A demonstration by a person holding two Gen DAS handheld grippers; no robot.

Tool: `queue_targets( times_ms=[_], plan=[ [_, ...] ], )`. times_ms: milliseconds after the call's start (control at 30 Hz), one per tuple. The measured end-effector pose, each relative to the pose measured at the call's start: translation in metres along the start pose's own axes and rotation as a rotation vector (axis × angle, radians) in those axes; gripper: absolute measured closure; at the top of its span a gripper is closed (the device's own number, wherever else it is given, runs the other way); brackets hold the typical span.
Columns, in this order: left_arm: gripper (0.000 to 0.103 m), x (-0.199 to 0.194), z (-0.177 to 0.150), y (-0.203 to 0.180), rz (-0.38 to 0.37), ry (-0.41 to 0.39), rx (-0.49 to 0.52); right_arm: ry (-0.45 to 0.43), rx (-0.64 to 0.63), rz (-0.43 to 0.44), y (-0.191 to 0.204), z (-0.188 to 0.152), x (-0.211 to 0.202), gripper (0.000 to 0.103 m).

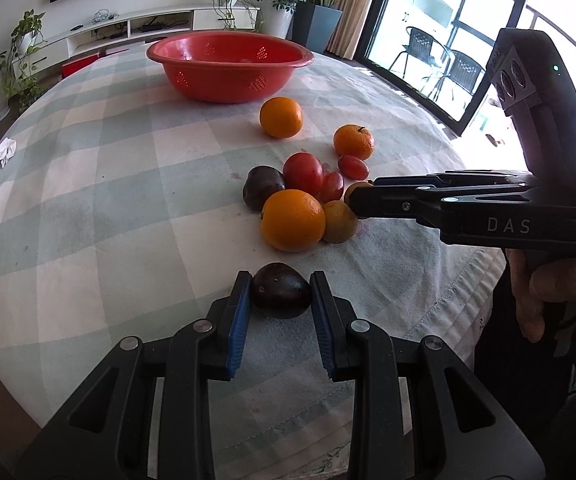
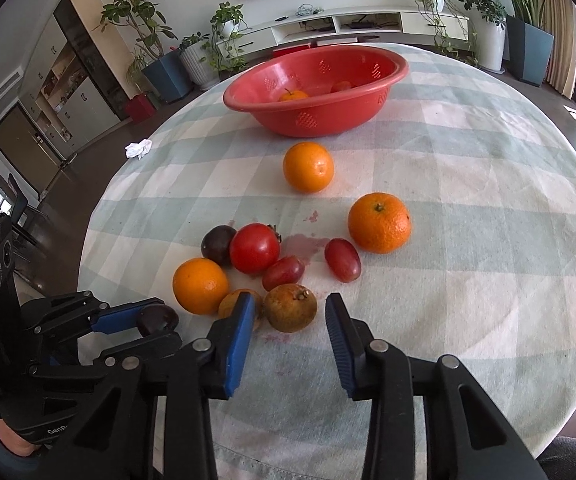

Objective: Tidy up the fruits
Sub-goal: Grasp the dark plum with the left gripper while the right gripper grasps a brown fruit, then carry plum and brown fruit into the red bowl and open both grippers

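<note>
Nearest to you, your left gripper (image 1: 281, 294) had its blue pads pinching a dark plum (image 1: 281, 290) from both sides, low over the checked tablecloth (image 1: 108, 200); whether the plum had left the cloth could not be told. Just to its right, your right gripper (image 2: 290, 320) held its jaws spread wide, empty, with a brownish russet fruit (image 2: 290, 307) sitting between the fingertips, not yet gripped.

You appeared to be mid-pickup: one fruit secured on the left, the next lined up on the right. The next move likely called for closing the right jaws gently on the russet fruit, then carrying both across to the basin without bumping the cluster.

Beyond the grippers lay that cluster, fruits touching: an orange (image 2: 200, 286), a small yellowish fruit partly hidden behind the right gripper's left finger, a second dark plum (image 2: 217, 243), a red tomato (image 2: 255, 247) and a red grape (image 2: 283, 273). Another grape (image 2: 342, 259) and a mandarin (image 2: 379, 222) lay to the right, and a lone orange (image 2: 308, 166) farther off.

At the far side stood a red perforated basin (image 2: 272, 114), holding a small orange fruit (image 2: 293, 95) and something red (image 2: 342, 86), mostly hidden by the rim.
</note>
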State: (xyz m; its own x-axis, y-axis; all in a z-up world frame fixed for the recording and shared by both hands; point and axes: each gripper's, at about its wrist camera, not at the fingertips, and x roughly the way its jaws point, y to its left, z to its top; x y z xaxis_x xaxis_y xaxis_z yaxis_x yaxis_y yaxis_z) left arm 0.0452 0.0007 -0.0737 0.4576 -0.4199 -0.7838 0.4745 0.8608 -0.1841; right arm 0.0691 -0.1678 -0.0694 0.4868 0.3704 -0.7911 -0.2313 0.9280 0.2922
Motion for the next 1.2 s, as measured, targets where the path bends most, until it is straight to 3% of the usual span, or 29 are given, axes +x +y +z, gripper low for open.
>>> queue_targets(
  times_ms=[400,700,1200],
  plan=[
    [0.076,0.000,0.000,0.001,-0.001,0.000,-0.006,0.032,0.090,0.082,-0.017,0.003,0.003,0.072],
    [0.076,0.000,0.000,0.000,0.000,0.001,-0.006,0.061,0.052,0.066,-0.013,0.005,0.005,0.071],
    [0.076,-0.010,0.004,0.009,-0.023,-0.028,-0.046,-0.014,0.110,0.095,-0.028,0.002,-0.029,0.072]
  ],
)
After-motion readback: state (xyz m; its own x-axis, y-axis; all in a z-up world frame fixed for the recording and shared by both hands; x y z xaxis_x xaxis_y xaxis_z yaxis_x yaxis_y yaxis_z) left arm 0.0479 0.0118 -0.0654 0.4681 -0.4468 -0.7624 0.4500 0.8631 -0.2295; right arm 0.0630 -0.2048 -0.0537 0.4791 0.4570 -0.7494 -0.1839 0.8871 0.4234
